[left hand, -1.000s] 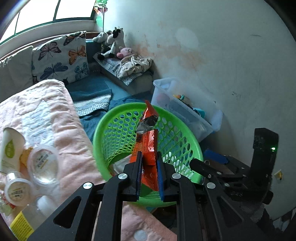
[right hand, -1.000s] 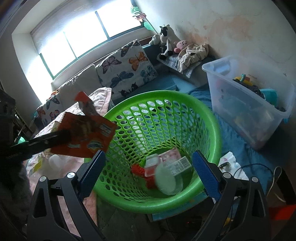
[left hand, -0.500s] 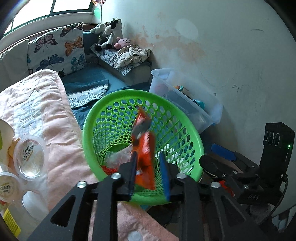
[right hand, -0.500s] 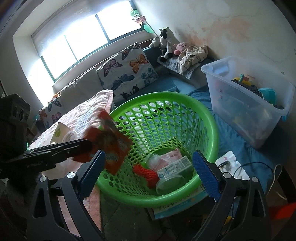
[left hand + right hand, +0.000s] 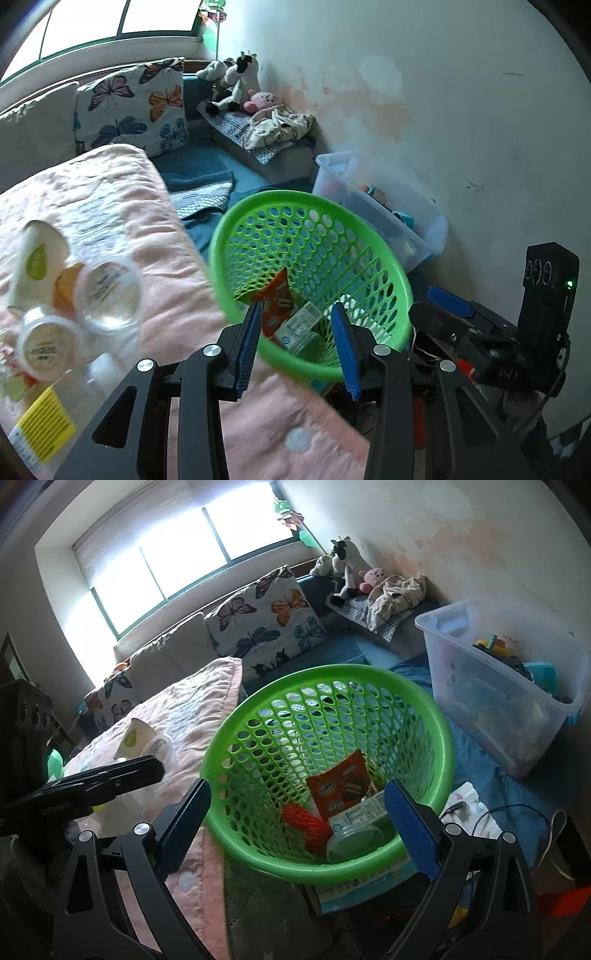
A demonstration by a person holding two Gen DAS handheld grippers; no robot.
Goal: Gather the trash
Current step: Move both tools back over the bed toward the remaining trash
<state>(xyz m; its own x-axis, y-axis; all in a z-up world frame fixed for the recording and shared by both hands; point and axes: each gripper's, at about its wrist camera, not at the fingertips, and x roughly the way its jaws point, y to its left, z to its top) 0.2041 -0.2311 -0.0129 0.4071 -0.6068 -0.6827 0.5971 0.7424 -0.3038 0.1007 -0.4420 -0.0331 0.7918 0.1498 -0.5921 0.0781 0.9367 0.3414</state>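
A green mesh basket stands on the floor beside the pink-covered surface. An orange snack wrapper lies loose inside it, on other trash: a red net piece, a white carton and a clear lid. My left gripper is open and empty just above the basket's near rim. My right gripper is open wide and empty, framing the basket. More trash lies on the pink cover: clear lidded cups, a paper cup and a yellow-labelled packet.
A clear plastic storage bin with toys stands right of the basket by the wall. Butterfly cushions and stuffed animals line the window bench. A booklet and cables lie on the floor near the basket.
My left gripper opened and let go of the orange wrapper, which dropped into the green basket. The left gripper also drew back a little from the basket.
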